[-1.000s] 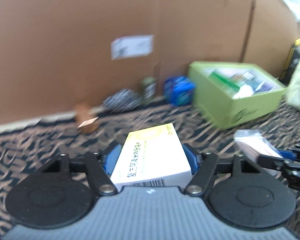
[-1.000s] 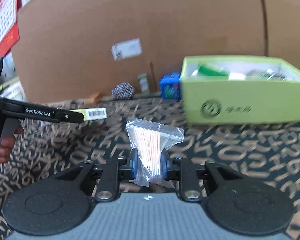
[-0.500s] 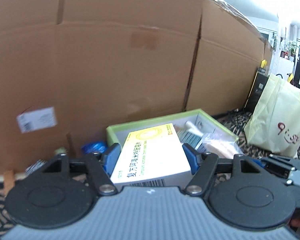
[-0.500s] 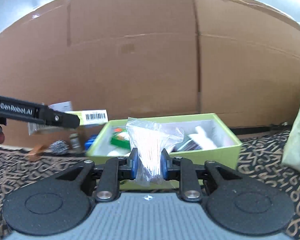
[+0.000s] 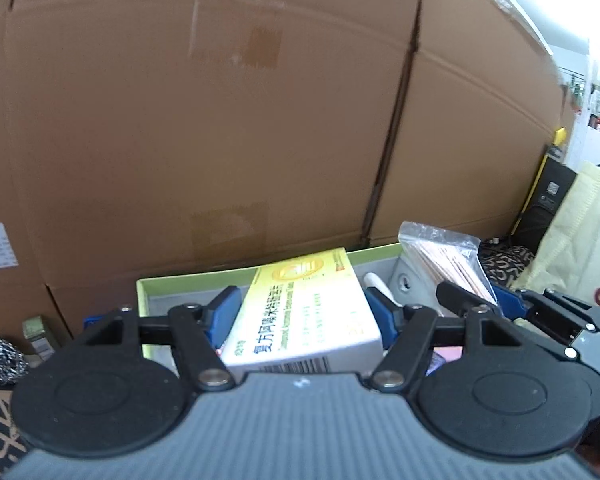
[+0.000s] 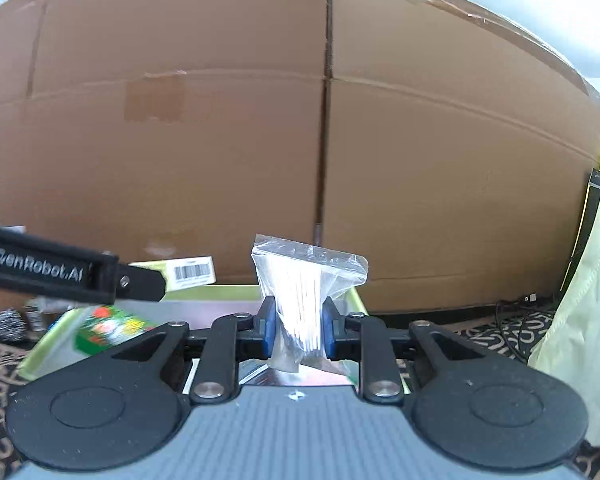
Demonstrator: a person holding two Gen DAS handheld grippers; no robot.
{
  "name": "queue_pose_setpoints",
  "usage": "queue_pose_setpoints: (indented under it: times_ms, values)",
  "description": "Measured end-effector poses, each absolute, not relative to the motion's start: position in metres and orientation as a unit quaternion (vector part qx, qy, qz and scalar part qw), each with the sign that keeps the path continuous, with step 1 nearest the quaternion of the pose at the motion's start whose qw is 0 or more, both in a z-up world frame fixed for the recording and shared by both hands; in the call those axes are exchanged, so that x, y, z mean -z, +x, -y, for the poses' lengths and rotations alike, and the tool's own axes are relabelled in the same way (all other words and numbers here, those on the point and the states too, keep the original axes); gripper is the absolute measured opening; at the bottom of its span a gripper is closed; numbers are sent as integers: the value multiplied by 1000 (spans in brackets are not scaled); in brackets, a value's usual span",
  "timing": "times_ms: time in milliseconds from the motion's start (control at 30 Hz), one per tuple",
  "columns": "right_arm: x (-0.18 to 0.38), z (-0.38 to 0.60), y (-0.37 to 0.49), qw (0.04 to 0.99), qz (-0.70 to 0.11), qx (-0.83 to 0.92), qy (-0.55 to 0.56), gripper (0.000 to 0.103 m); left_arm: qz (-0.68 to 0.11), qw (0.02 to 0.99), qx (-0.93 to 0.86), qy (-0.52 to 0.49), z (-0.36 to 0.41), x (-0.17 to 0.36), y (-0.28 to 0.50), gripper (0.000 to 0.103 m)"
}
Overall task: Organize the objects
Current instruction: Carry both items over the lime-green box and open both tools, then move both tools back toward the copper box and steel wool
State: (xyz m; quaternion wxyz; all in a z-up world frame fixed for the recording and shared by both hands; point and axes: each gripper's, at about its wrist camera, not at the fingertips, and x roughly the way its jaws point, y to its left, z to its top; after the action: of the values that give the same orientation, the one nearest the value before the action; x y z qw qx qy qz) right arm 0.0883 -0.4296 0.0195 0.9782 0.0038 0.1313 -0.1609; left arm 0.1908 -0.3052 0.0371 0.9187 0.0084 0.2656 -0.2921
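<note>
My left gripper (image 5: 300, 314) is shut on a yellow and white medicine box (image 5: 304, 312) and holds it above the green box (image 5: 188, 278). My right gripper (image 6: 298, 328) is shut on a clear plastic bag of thin sticks (image 6: 300, 300), also above the green box (image 6: 48, 344). The bag (image 5: 444, 256) and the right gripper (image 5: 476, 302) show at the right in the left wrist view. The left gripper (image 6: 148, 282) with the medicine box (image 6: 190, 276) shows at the left in the right wrist view. A green packet (image 6: 108, 330) lies inside the green box.
A tall cardboard wall (image 5: 220, 120) stands right behind the green box. A steel scourer (image 5: 2, 360) and a small tin (image 5: 38, 338) lie at the far left. A pale yellow bag (image 6: 584, 320) stands at the right. The tablecloth (image 6: 500, 336) is patterned black and tan.
Both grippers have moved forward and closer to the green box, which now lies directly beneath them. Each keeps its hold on its object.
</note>
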Motion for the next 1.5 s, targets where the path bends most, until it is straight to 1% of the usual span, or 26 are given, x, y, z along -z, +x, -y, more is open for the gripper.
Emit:
queue_pose_setpoints:
  times_ms: [33, 67, 100, 133, 167, 233, 300, 367, 500, 567, 700, 733, 767, 967, 1167, 1333, 1500]
  values:
    - [-18, 435, 93, 978, -133, 160, 5, 26, -268, 917, 295, 9, 307, -33, 194, 74]
    - [-15, 436, 98, 978, -137, 157, 6, 27, -270, 916, 297, 9, 306, -31, 197, 88]
    - [-10, 439, 104, 978, -144, 150, 8, 29, -270, 917, 295, 7, 304, -27, 197, 95]
    - [-4, 441, 109, 978, -158, 139, 9, 40, -265, 920, 290, 5, 300, -24, 196, 103]
    - [1, 441, 112, 975, -174, 135, 8, 58, -256, 923, 287, 3, 294, -22, 193, 103]
    - [8, 438, 108, 973, -177, 149, 2, 70, -250, 924, 290, 10, 284, -20, 190, 103]
    - [10, 432, 96, 975, -151, 165, -5, 71, -248, 925, 288, 14, 278, -20, 187, 103]
    - [7, 426, 83, 976, -134, 173, 0, 76, -246, 926, 287, 10, 272, -26, 181, 103]
    - [-3, 409, 63, 979, -117, 167, -15, 78, -236, 930, 282, 7, 255, -36, 164, 103]
    - [-7, 400, 56, 978, -110, 174, -31, 84, -236, 931, 278, 9, 241, -39, 152, 103]
    - [-14, 381, 35, 981, -94, 168, -23, 88, -251, 930, 268, 17, 202, -36, 130, 103]
    - [-13, 375, 28, 983, -92, 156, -16, 92, -255, 932, 259, 20, 191, -34, 125, 103]
    - [-12, 368, 24, 985, -93, 142, -11, 93, -255, 934, 250, 21, 180, -31, 119, 103]
    - [6, 326, 6, 990, -110, 84, 13, 93, -275, 943, 186, 17, 120, -8, 103, 103]
    - [29, 285, 12, 987, -153, 22, 43, 93, -316, 940, 132, -14, 58, 17, 103, 103]
    - [41, 249, 23, 982, -182, -23, 40, 93, -335, 938, 79, -34, 11, 30, 119, 103]
    - [42, 231, 29, 979, -196, -41, 43, 93, -326, 943, 35, -56, -16, 29, 159, 103]
